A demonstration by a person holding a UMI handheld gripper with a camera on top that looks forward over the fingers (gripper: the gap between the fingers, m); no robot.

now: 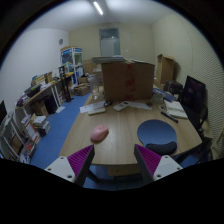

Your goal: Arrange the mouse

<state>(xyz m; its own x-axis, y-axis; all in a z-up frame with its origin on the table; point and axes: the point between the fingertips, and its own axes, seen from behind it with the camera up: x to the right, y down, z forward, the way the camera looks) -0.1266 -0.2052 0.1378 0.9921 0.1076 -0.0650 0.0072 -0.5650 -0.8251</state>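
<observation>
A pink mouse lies on the wooden table, toward its left side. A round blue mouse pad lies on the table to the right of the mouse. My gripper is held high above the table's near edge, well back from both. Its two fingers with magenta pads are spread wide apart and nothing is between them. The mouse is just ahead of the left finger, far below.
A large cardboard box stands at the table's far end with papers around it. A dark monitor stands at the right. Shelves with clutter line the left wall. Blue floor lies to the left of the table.
</observation>
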